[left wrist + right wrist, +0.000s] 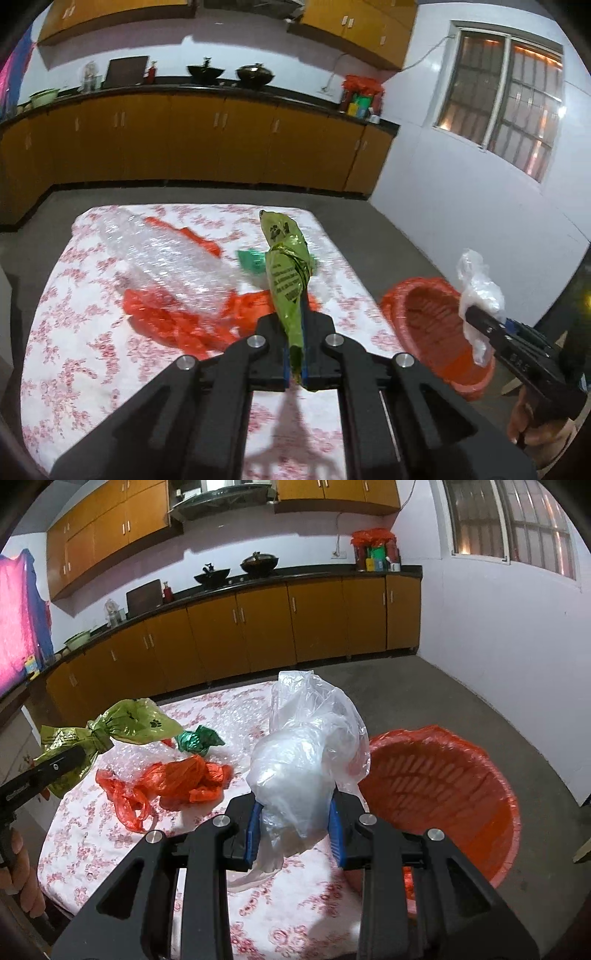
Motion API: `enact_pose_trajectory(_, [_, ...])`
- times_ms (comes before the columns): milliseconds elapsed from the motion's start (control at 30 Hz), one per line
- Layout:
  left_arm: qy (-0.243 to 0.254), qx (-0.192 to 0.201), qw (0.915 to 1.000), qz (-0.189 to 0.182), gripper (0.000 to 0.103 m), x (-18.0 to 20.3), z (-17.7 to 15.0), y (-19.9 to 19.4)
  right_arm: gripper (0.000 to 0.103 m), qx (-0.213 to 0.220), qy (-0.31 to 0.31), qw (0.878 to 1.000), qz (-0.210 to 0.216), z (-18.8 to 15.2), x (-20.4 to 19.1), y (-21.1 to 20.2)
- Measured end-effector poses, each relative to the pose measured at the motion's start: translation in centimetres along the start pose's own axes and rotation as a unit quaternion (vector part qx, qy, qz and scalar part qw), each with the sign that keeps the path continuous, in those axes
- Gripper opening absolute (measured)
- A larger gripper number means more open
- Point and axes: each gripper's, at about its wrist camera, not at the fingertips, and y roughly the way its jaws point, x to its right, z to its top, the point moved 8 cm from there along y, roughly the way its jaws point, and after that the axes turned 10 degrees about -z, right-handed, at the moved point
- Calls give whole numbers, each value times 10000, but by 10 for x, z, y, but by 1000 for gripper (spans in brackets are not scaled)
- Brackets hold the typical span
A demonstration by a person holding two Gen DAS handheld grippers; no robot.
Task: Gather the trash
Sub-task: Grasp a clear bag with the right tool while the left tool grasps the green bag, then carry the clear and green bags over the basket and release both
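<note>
Left wrist view: the left gripper (295, 354) is clamping a green wrapper (288, 273) by its twisted end, lifting it above the table (74, 354), evidently for transfer to the red basket (417, 306). Right wrist view: the right gripper (295, 830) is pinching a clear plastic bag (306, 760) just beside that basket's rim, presumably for dropping, while an orange bag (177, 779) is lying uncollected.

the green bag (286, 273) carried a block of black print on its side, too blurred to read, and black paw-print marks near its top; one paw mark showed clearly on the same green bag (125, 723) in the right wrist view. the right gripper (480, 319) bore small embossed characters on its side, not legible.
</note>
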Motion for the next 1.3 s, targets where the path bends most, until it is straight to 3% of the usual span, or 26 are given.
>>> enact_pose_trajectory(467, [517, -99, 9966, -630, 5, 88, -8, 18, 31, 186, 209, 9980, -568, -1, 58, -17])
enact_pose_trajectory(1300, [799, -538, 9843, -1478, 5, 173, -35, 83, 31, 4, 736, 9921, -1018, -14, 124, -5])
